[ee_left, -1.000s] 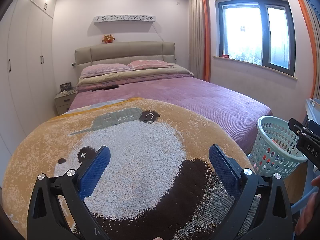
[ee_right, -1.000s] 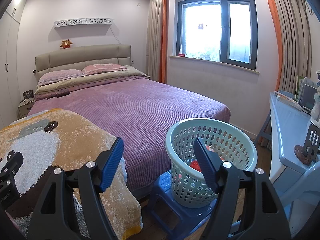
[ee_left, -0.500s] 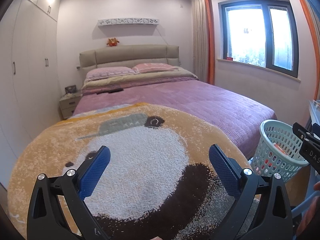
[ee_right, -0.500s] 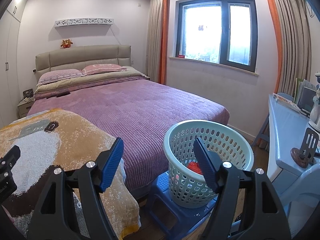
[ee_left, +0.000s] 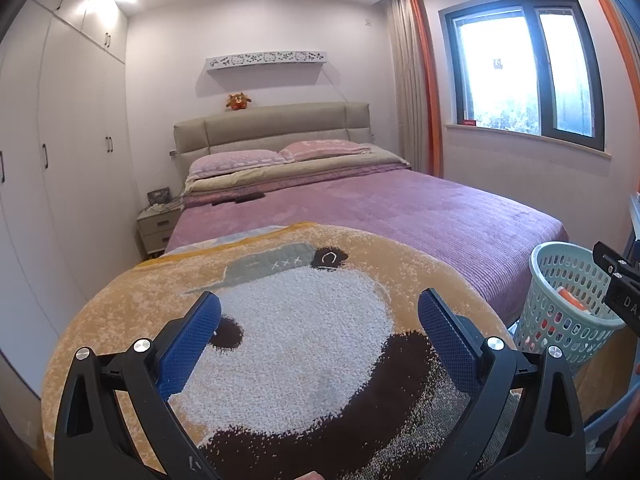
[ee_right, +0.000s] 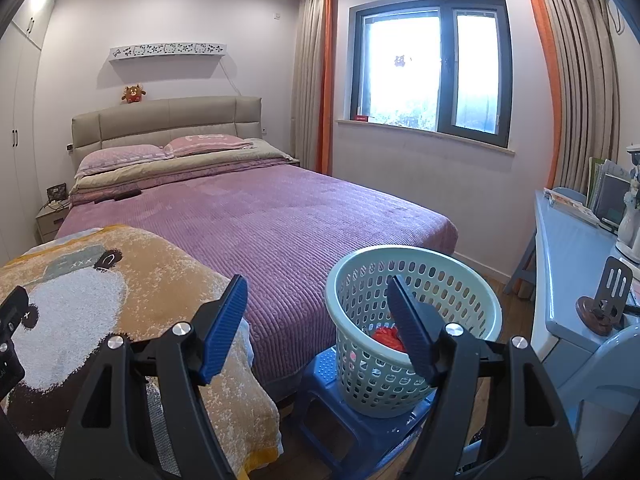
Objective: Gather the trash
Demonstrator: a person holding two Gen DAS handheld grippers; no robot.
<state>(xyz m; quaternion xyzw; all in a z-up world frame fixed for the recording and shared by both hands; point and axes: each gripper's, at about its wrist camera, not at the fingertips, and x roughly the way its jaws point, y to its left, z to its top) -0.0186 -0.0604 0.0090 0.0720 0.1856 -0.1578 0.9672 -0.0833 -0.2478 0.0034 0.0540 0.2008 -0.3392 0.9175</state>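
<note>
A pale green perforated basket point(ee_right: 416, 300) stands on a blue plastic stool point(ee_right: 340, 420) at the foot of the bed, with red trash point(ee_right: 386, 336) lying inside. The same basket point(ee_left: 568, 304) shows at the right of the left wrist view, with an orange-red item point(ee_left: 570, 296) in it. My right gripper point(ee_right: 316, 328) hangs open and empty, its right finger in front of the basket's near rim. My left gripper point(ee_left: 320, 336) is open and empty above a panda-pattern blanket point(ee_left: 288, 320). No loose trash shows on the bed.
A purple-covered bed point(ee_right: 260, 216) fills the middle, with pillows and dark small items near its head. A blue desk point(ee_right: 572, 248) with books and a phone stand lies to the right. White wardrobes point(ee_left: 52, 160) line the left wall, with a nightstand point(ee_left: 158, 224) beside the bed.
The left wrist view has risen and tilted up slightly, so the bed, blanket and basket sit lower in its frame. The right gripper has stayed nearly still. Both grippers stay open.
</note>
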